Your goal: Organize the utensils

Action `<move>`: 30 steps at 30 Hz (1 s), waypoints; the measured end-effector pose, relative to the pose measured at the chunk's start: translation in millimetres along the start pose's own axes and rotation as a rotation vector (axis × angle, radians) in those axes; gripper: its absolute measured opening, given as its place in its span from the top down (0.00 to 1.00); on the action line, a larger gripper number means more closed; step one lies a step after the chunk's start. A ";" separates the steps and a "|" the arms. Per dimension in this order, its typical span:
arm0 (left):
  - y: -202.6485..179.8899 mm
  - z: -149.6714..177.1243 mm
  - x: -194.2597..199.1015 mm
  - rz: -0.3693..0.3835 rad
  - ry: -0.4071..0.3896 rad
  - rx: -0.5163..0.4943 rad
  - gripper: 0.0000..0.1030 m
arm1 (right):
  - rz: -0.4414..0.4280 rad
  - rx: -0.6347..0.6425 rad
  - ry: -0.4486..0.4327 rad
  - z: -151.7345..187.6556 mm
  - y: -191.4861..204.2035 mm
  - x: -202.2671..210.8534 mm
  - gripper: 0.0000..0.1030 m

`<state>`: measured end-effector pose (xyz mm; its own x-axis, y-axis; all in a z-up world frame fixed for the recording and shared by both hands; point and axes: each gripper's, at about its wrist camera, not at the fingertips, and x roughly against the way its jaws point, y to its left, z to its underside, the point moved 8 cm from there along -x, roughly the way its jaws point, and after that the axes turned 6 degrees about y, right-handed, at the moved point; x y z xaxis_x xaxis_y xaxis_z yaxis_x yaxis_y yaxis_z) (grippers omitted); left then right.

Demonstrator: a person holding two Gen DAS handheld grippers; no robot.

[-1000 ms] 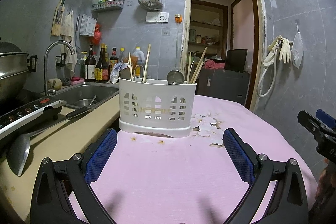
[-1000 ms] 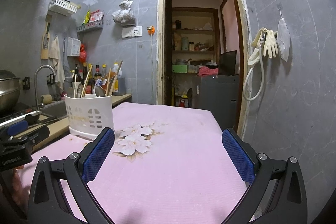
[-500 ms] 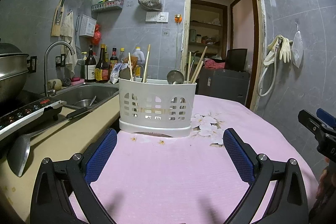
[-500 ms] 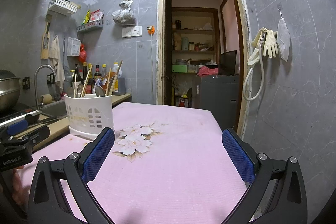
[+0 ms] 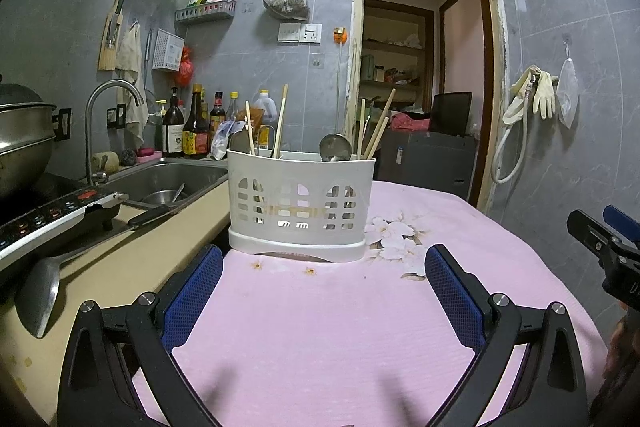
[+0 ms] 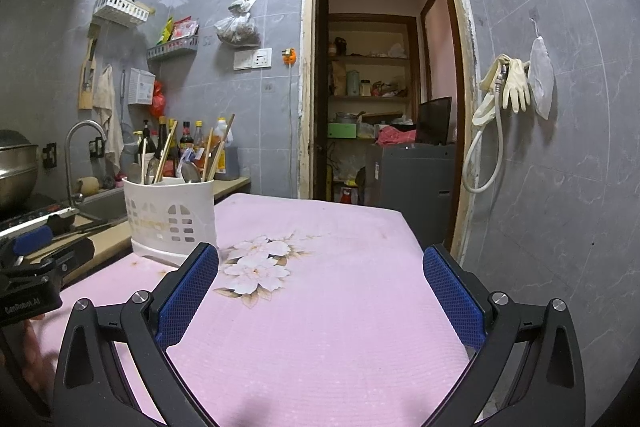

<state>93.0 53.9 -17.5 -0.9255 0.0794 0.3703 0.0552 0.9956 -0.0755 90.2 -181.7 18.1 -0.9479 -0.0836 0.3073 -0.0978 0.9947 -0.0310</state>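
A white caddy point(image 5: 301, 203) stands upright on a pink tablecloth point(image 5: 340, 327), holding chopsticks point(image 5: 374, 131) and a spoon point(image 5: 335, 147). The left gripper point(image 5: 322, 281) hangs before it, jaws wide and empty. The right gripper point(image 5: 608, 247) shows at the frame's right edge. A sink point(image 5: 176, 179) lies left.

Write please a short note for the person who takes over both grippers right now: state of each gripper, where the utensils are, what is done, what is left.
Left gripper: open, empty, facing the white utensil holder.
Right gripper: open, empty, over the pink tablecloth, with the holder to its left.
Utensils: chopsticks and spoons stand in the holder. No loose utensil lies on the cloth. A ladle lies on the counter by the sink.
Done: the table's utensils appear sorted.
Left: probably nothing on the table; whether the ladle belongs to the job I cannot tell.
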 end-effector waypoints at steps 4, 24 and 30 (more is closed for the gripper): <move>-0.3 -0.9 0.5 -0.003 -0.004 -0.006 0.04 | 0.000 -0.001 0.001 -0.2 0.1 -0.3 0.00; -1.0 -1.4 1.9 -0.011 -0.008 -0.010 0.04 | -0.001 0.000 0.002 -0.3 0.0 -0.3 0.00; -0.6 -1.5 1.9 -0.009 -0.010 -0.009 0.04 | -0.001 0.001 0.001 -0.4 0.8 -0.3 0.00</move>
<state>91.8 53.5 -15.4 -0.9295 0.0701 0.3620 0.0503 0.9967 -0.0637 90.5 -180.9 18.3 -0.9476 -0.0847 0.3080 -0.0991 0.9946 -0.0314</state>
